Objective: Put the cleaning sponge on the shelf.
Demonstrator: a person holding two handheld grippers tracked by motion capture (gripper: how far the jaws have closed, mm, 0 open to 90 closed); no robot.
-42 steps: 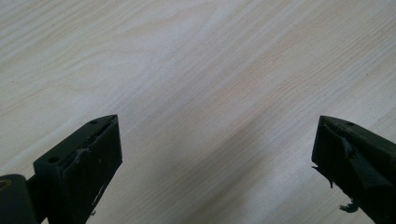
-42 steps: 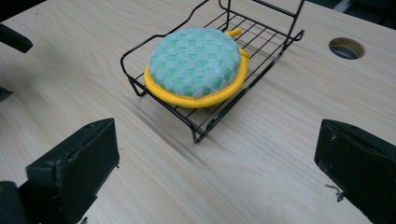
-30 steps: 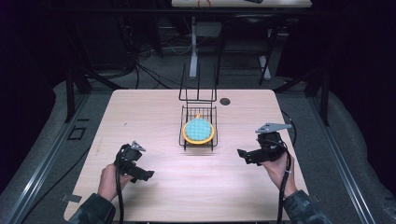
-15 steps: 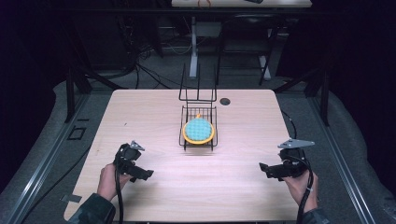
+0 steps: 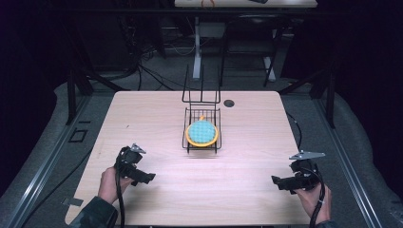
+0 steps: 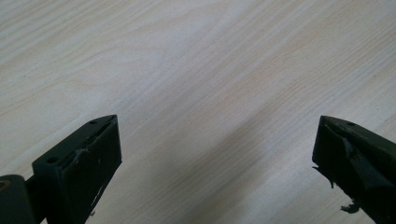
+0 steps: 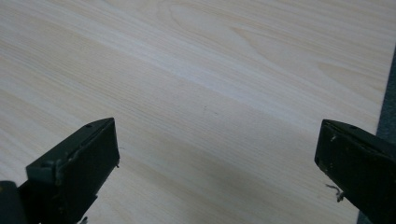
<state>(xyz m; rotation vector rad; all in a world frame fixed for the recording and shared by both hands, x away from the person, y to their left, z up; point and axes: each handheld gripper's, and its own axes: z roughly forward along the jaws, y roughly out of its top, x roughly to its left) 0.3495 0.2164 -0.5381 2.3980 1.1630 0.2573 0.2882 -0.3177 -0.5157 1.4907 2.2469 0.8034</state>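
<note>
Grain of pale wood runs under both pairs of black jaws, and no brand, label or writing can be read on anything here. Nearest the person, the left gripper hangs low over the light wooden table at its near left, held in the left hand; in the left gripper view its jaws stand wide apart with bare tabletop between them and nothing grasped. The right gripper, with a grey three-cornered plate on top, sits at the near right corner in the right hand; in the right gripper view its jaws are likewise spread wide and empty, with the table's edge and the dark floor just past the right-hand jaw.

Farther on, at the middle of the table, stands the black wire dish rack, and in it lies the round teal plate with an orange rim (tilted a little, leaning back against the wires). The plate lies well apart from both sets of jaws, ahead of them and roughly between the two. Behind the rack, a small dark round hole sits near the table's far edge.
</note>
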